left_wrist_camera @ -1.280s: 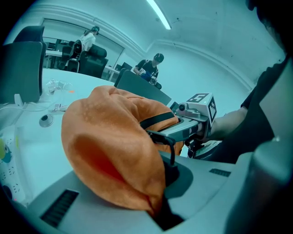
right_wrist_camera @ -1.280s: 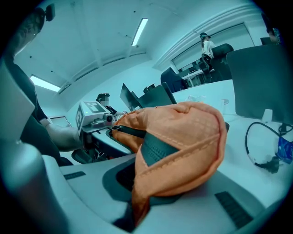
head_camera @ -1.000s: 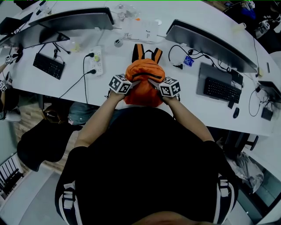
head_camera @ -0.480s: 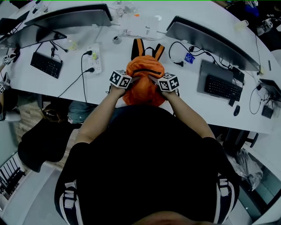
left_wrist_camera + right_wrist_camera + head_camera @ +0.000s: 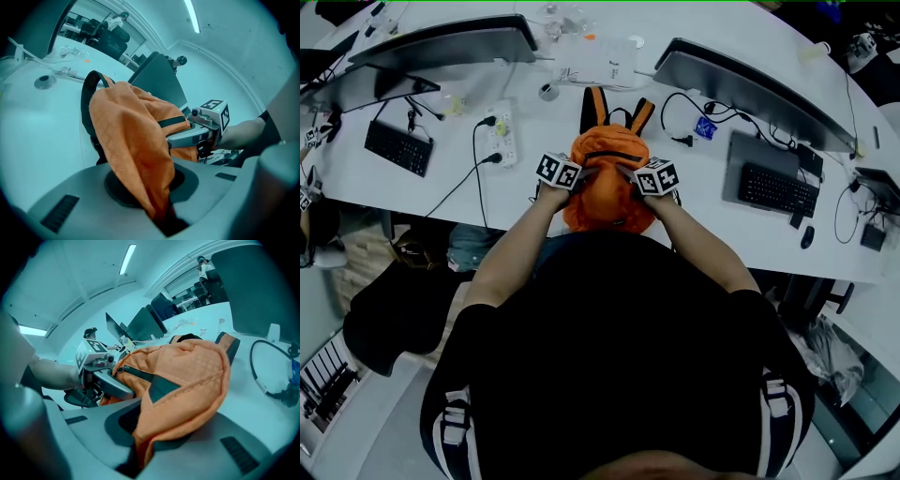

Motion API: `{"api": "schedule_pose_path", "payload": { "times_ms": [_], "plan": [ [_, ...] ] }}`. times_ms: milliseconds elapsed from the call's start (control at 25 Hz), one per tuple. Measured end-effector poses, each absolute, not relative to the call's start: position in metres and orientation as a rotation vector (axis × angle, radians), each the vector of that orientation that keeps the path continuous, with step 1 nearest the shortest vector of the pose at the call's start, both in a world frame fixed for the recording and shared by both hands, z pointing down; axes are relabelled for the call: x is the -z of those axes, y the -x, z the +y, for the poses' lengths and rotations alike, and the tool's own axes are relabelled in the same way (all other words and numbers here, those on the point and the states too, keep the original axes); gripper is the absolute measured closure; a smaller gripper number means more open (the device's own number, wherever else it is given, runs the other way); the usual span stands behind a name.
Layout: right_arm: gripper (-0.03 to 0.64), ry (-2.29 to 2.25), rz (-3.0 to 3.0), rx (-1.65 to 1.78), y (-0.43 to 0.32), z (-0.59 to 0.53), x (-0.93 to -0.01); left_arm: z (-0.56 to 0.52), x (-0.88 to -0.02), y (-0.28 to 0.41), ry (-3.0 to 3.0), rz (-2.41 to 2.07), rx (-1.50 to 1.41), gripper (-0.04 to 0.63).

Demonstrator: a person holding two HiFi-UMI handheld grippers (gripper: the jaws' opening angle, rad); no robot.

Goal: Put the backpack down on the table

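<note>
The orange backpack [image 5: 607, 178] sits near the front edge of the white tabletop [image 5: 534, 202], about midway along it, with its black straps [image 5: 614, 112] reaching toward the far edge. The left gripper [image 5: 584, 174] is clamped on a fold of the pack's fabric [image 5: 140, 154] on its left side, jaws pressed together on the cloth. The right gripper [image 5: 628, 174] pinches the fabric on the opposite side in the same way [image 5: 178, 394]. A power strip [image 5: 502, 131] lies to the pack's left and a keyboard [image 5: 773, 187] to its right, both well apart from it.
</note>
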State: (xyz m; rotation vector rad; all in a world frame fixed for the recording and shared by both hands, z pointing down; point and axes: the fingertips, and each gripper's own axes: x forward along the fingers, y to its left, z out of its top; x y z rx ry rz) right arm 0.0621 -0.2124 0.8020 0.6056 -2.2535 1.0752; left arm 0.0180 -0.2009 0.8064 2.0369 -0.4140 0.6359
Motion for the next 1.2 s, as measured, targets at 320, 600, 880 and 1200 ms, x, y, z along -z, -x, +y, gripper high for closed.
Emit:
{"api": "schedule_pose_path", "payload": {
  "times_ms": [320, 600, 880, 1200],
  "plan": [
    [0.58, -0.612, -2.218, -1.095, -0.065, -0.217, -0.819, -0.206, -0.822, -0.019, -2.012, -0.405, -0.649, 0.545],
    [0.578, -0.575, -2.21, -1.065, -0.065, -0.218, -0.825, -0.207, -0.832, -0.021, -1.969, -0.393, -0.635, 0.545],
    [0.578, -0.579, -2.171, -1.074, -0.063, -0.217, -0.835, -0.205, -0.838, -0.02, -1.95, -0.363, -0.658, 0.545],
    [0.413, -0.584, -2.21, -1.117, -0.062, -0.22, -0.83, -0.21, -0.839, -0.018, -1.952, -0.4, -0.639, 0.502]
  ]
}}
